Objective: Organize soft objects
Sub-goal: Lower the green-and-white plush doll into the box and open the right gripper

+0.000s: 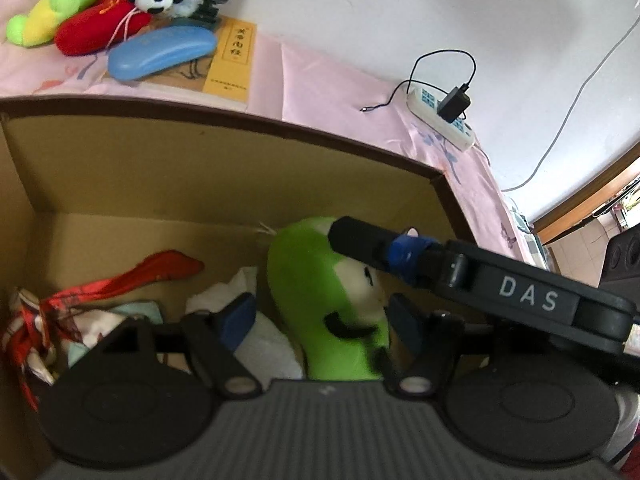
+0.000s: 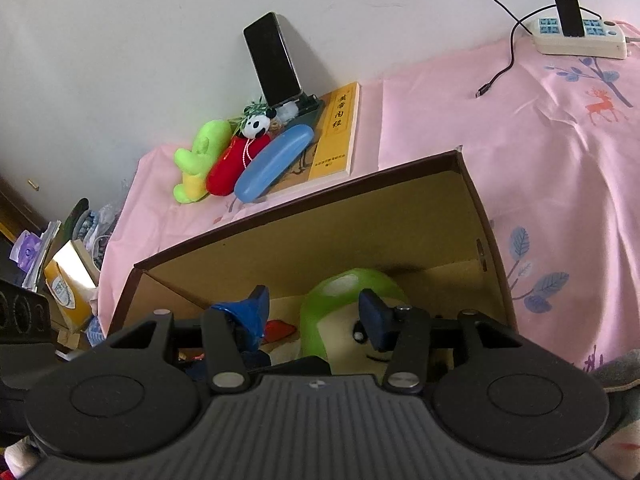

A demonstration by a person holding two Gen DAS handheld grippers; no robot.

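Note:
An open cardboard box (image 1: pixel 280 128) (image 2: pixel 280 208) stands on a pink cloth. In it lies a green plush with a white smiling face (image 1: pixel 312 280) (image 2: pixel 344 284), beside a red patterned cloth (image 1: pixel 160 268) and a white cloth (image 1: pixel 264 344). My left gripper (image 1: pixel 322 320) hangs inside the box, open, with the plush between its fingers. Its right pad lies against the plush's side and its left pad stands clear over the white cloth. My right gripper (image 2: pixel 314 312) is open just above the plush's head. One of its fingers (image 1: pixel 360 240) crosses the top of the plush.
Behind the box a green-yellow plush (image 2: pixel 200 156), a red plush (image 2: pixel 232 164) and a small panda (image 2: pixel 256 124) crowd a blue case (image 2: pixel 272 168), a yellow book (image 2: pixel 336 136) and a propped phone (image 2: pixel 272 60). A power strip (image 2: pixel 576 40) with charger lies far right.

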